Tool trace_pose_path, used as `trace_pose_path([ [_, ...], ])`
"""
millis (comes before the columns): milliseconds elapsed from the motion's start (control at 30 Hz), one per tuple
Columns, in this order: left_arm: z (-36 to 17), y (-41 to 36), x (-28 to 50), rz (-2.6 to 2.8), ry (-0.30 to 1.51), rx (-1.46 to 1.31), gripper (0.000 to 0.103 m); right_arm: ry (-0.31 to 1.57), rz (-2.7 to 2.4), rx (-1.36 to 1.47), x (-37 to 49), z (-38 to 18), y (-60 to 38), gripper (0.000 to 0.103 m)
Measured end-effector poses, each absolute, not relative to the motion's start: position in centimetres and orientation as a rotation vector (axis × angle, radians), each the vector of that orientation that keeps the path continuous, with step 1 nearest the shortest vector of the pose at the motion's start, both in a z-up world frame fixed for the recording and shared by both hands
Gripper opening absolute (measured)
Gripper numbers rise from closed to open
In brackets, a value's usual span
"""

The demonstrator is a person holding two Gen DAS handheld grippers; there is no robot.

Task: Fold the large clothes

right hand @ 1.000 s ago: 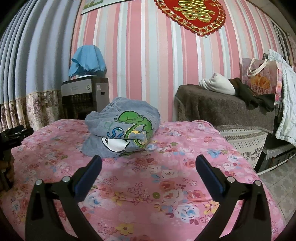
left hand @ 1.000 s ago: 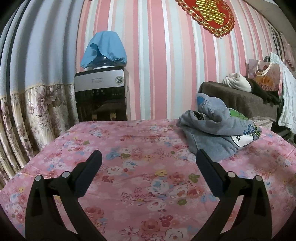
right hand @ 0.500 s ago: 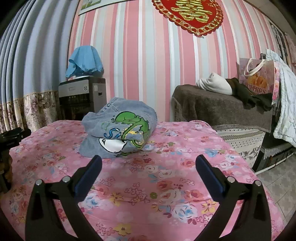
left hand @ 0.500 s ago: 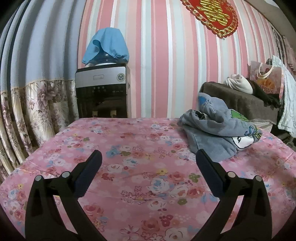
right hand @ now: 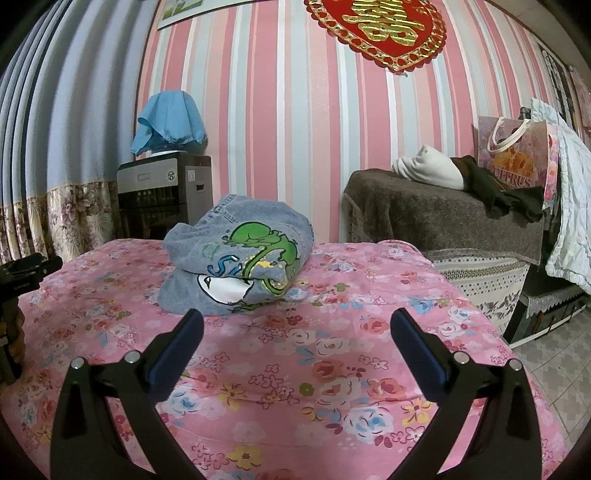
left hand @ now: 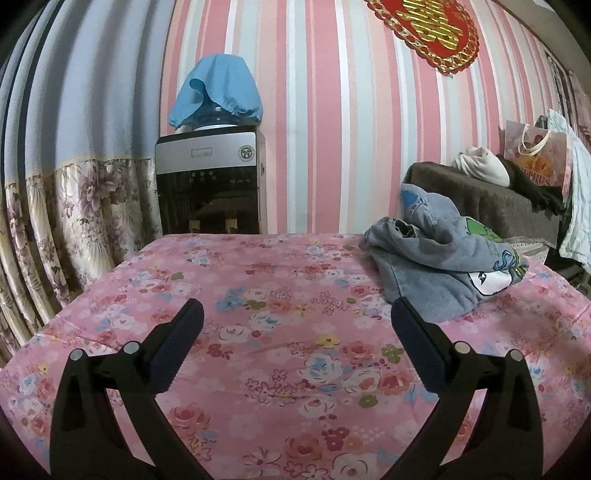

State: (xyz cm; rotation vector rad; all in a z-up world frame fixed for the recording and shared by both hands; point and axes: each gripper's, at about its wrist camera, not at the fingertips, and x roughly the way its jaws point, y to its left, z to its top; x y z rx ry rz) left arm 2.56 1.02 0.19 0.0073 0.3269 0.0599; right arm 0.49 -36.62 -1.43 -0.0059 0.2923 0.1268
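The red wall ornament (left hand: 424, 33) is cut by the top edge in both views; a blue cloth (right hand: 168, 123) hides the dispenser's bottle; the left gripper (right hand: 26, 267) shows only partly at the right view's edge; the sweatshirt (right hand: 236, 262) is bunched, its print partly folded under.

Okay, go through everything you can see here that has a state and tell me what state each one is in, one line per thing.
Left tongs: open, empty.
Right tongs: open, empty.
Grey garment: bundled on the bed, not held.
Floral bedspread: spread out, mildly wrinkled.
Water dispenser: top covered by blue cloth.
Gift bag: upright.
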Motion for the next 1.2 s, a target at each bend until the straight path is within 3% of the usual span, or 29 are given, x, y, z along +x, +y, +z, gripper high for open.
trace_pose_path([
  [1200, 0.33, 0.07, 2.47, 0.063, 0.324, 0.045, 0.1, 0.291, 0.12, -0.002, 0.63, -1.25, -37.3, 0.101],
])
